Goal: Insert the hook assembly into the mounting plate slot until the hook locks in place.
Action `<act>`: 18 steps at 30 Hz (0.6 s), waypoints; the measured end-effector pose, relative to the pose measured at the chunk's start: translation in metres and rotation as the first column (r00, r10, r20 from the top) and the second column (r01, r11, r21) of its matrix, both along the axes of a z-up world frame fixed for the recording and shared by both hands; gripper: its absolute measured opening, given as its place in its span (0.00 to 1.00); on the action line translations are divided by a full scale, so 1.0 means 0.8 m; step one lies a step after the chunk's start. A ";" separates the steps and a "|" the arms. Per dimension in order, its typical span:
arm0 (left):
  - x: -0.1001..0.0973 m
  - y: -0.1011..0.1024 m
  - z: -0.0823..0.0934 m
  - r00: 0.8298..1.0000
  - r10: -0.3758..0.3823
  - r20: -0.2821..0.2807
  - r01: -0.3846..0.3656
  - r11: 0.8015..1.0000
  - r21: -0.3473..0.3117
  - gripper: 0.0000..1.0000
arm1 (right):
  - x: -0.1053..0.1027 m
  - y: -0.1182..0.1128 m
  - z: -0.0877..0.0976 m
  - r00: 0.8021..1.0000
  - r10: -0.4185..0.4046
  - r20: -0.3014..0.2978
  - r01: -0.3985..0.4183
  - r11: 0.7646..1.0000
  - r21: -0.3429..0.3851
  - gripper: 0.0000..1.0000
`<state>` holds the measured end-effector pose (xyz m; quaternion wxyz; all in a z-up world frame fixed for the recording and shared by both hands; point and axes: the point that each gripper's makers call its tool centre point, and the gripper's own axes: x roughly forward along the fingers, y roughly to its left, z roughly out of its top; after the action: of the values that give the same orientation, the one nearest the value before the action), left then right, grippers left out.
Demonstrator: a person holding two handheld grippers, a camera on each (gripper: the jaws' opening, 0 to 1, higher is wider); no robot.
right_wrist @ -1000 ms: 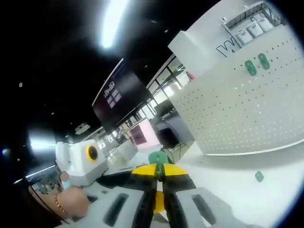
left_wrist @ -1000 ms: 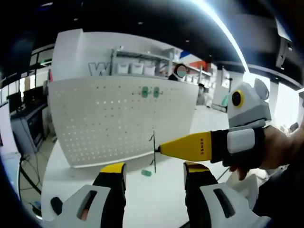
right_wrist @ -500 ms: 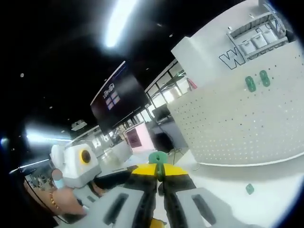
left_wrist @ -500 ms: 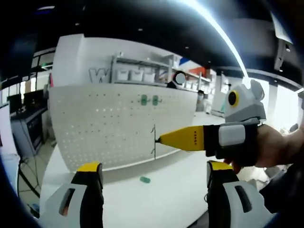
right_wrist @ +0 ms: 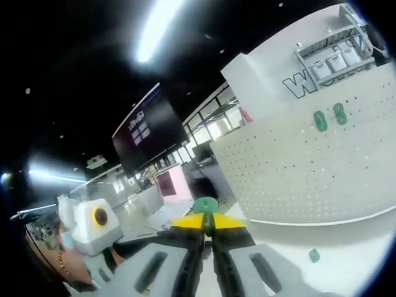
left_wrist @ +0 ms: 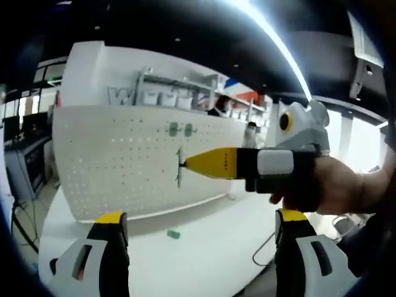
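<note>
The white pegboard mounting plate (left_wrist: 124, 167) stands upright on the table, with two green hook pieces (left_wrist: 180, 129) fixed near its top. In the left gripper view my right gripper (left_wrist: 185, 164) comes in from the right, shut on a hook assembly whose thin dark wire (left_wrist: 179, 170) hangs just in front of the board. My left gripper (left_wrist: 199, 221) is wide open and holds nothing. In the right gripper view the hook's green head (right_wrist: 206, 204) sticks up above the shut jaws of my right gripper (right_wrist: 207, 219), with the mounting plate (right_wrist: 297, 173) to the right.
A small green piece (left_wrist: 174, 234) lies loose on the white table (left_wrist: 204, 260) in front of the board; it is also the green piece (right_wrist: 314, 255) in the right gripper view. Shelves with bins (left_wrist: 167, 96) stand behind the board. A cable (left_wrist: 263, 235) trails on the right.
My left gripper's jaws have spread from a narrower gap to wide open. The right gripper with the hook has shifted left and up against the pegboard in the left gripper view.
</note>
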<state>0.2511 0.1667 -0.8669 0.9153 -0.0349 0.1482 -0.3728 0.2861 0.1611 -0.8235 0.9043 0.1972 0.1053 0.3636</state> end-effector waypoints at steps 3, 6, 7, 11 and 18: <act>0.002 0.004 0.001 1.000 0.013 0.001 -0.013 1.000 -0.004 1.00 | 0.008 -0.008 0.003 0.999 -0.041 0.024 0.041 0.999 0.010 0.00; 0.004 0.008 -0.001 1.000 0.023 0.001 -0.023 1.000 0.003 1.00 | 0.018 -0.024 0.011 0.990 -0.115 0.076 0.115 0.993 0.002 0.00; 0.004 0.009 -0.002 1.000 0.028 -0.003 -0.028 1.000 0.003 1.00 | 0.021 -0.028 0.014 0.986 -0.134 0.095 0.135 0.991 -0.003 0.00; 0.006 0.012 -0.003 0.999 0.038 -0.008 -0.038 0.999 0.001 1.00 | 0.031 -0.039 0.023 0.974 -0.186 0.131 0.188 0.982 0.000 0.00; 0.007 0.009 -0.015 0.998 0.036 -0.047 -0.036 0.999 -0.006 0.98 | 0.056 -0.054 0.033 0.959 -0.244 0.147 0.244 0.970 0.019 0.00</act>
<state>0.2566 0.1741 -0.8788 0.9180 -0.0494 0.1679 -0.3559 0.3311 0.1180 -0.7973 0.9475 0.1815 0.0128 0.2631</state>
